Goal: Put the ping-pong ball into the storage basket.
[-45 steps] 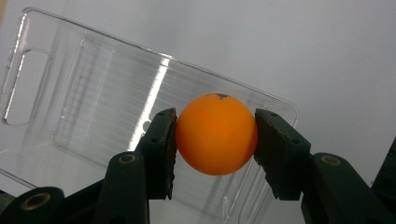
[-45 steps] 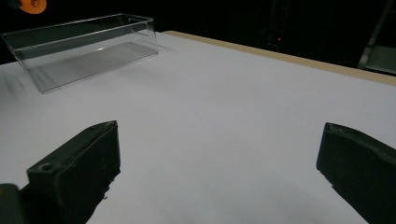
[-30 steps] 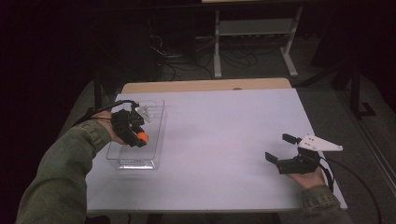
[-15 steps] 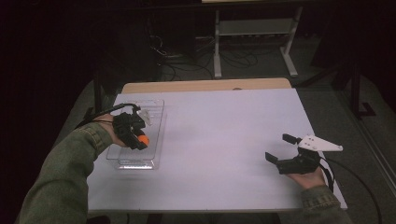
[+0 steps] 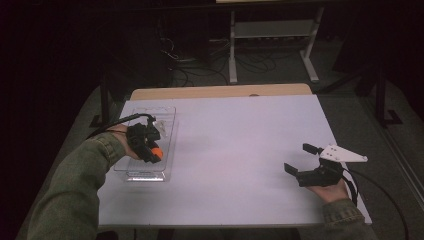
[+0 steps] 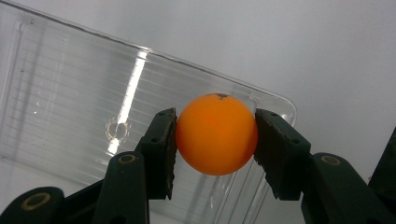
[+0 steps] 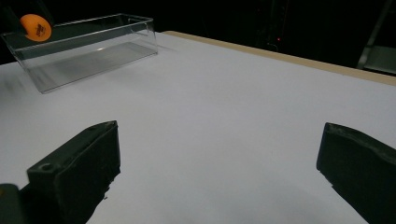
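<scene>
**Hand-held gripper holds ball over the tray's near end**

Left hand-held gripper (image 5: 153,151) is clenched on the orange ball (image 6: 216,133): in the left gripper view both pads press the ball's sides, one to each flank, and the ball sits squarely between them. Directly beneath and beyond the ball lies the clear tray (image 6: 70,116), its ribbed floor bare. In the high view the tray (image 5: 167,120) rests on the bench (image 5: 240,150) at the left, its long axis running away from the person, and the ball (image 5: 157,151) hangs over the nearer half, inside the rim line rather than outside it. The right gripper view shows the ball (image 7: 35,27) at about the height of the tray's (image 7: 93,44) rim, so it looks not yet set on the floor, though contact cannot be told for certain.

The relation that matters is vertical: the tray floor is straight below the ball, so the likely move is a short lowering and a release, with no sideways shift called for. A round ball may roll along the tray's length once let go.

Right hand-held gripper (image 5: 306,159) rests well apart at the bench's right side, jaws standing wide with nothing between them. The left hand is by far the nearer to the tray.
</scene>
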Action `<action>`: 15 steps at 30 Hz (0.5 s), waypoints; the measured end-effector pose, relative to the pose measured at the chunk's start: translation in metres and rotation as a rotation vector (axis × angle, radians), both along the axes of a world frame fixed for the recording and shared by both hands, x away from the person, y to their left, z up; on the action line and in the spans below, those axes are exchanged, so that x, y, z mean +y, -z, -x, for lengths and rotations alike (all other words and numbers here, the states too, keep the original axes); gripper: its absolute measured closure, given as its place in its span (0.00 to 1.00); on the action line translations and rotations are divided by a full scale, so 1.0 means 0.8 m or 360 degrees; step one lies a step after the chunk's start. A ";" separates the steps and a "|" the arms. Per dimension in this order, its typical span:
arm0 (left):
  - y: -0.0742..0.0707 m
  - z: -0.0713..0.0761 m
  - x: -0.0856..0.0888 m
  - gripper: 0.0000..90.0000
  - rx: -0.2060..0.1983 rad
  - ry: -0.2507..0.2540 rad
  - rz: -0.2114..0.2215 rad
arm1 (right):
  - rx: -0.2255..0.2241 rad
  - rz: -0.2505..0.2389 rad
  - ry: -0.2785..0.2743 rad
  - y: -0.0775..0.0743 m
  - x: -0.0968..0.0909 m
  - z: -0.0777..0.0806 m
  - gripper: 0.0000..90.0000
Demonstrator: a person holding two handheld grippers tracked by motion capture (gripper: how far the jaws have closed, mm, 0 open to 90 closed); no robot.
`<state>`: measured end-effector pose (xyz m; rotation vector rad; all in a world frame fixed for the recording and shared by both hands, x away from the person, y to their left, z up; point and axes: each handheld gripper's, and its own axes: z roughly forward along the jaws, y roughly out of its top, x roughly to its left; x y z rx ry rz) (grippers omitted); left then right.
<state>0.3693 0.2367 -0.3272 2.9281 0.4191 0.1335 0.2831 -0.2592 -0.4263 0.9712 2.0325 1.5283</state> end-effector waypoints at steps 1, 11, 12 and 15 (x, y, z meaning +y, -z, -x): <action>0.001 0.000 0.000 0.56 0.0002 0.0002 -0.0001 | 0.0000 0.0000 0.0000 0.000 0.000 0.000 0.00; 0.015 -0.002 0.001 0.56 0.0019 -0.0002 -0.0021 | 0.0004 0.0001 -0.0001 0.000 0.000 0.000 0.00; 0.017 -0.002 0.001 0.56 0.0022 0.0000 -0.0021 | 0.0005 0.0000 0.0000 0.000 0.000 0.000 0.00; 0.019 -0.002 0.000 0.56 0.0027 0.0000 -0.0025 | 0.0006 0.0000 0.0001 0.000 0.000 0.000 0.00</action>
